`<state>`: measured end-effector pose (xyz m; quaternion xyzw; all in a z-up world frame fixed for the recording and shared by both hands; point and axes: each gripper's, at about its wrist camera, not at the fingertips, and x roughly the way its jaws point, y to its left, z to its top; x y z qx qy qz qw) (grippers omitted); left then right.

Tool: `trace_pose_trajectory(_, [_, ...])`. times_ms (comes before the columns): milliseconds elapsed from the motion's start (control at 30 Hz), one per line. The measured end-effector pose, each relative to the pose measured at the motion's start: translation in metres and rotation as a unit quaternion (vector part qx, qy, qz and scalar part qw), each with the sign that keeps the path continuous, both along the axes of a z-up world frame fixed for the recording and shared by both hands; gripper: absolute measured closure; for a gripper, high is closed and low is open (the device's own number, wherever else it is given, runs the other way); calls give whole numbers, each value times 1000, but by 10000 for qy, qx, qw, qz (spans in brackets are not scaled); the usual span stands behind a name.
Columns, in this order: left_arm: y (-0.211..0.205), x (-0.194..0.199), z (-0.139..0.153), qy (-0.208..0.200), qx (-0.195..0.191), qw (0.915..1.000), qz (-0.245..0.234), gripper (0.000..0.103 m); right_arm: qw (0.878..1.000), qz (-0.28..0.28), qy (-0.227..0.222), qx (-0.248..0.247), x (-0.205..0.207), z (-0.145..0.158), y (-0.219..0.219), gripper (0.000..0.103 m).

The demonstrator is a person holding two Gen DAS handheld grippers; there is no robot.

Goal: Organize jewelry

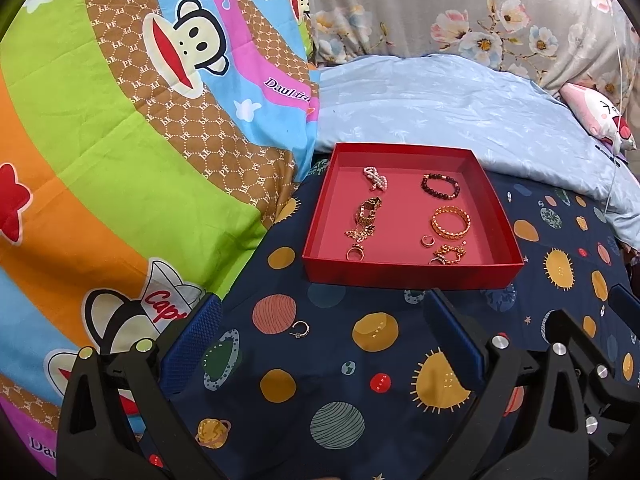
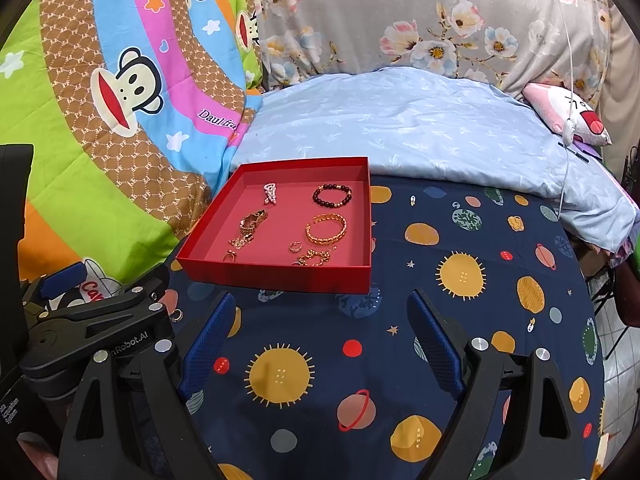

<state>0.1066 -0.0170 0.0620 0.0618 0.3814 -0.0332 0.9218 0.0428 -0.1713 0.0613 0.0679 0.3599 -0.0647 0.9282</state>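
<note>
A red box (image 1: 412,276) (image 2: 276,276) sits on the dark planet-print sheet. Inside lie a dark bead bracelet (image 1: 440,185) (image 2: 332,196), a gold bangle (image 1: 451,221) (image 2: 326,229), a pink bead piece (image 1: 375,178) (image 2: 271,193), a gold watch with chain (image 1: 366,216) (image 2: 250,226) and small rings. One small hoop earring (image 1: 300,329) (image 2: 176,315) lies loose on the sheet, between my left gripper's (image 1: 320,320) spread fingers. My left gripper is open and empty. My right gripper (image 2: 322,322) is open too, with only bare sheet between its blue pads.
A bright cartoon quilt (image 1: 120,160) is heaped at the left. A pale blue duvet (image 1: 460,104) and floral fabric (image 2: 400,20) rise behind the box. A pink plush toy (image 2: 568,114) and a white cable (image 2: 566,80) lie at the far right.
</note>
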Motion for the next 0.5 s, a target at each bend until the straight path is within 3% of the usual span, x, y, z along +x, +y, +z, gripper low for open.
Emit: trace_pose_trajectory(500, [-2,1,0,25,-114,9999,94,5,9998,-76,-69,-177,-4,-1,0,17])
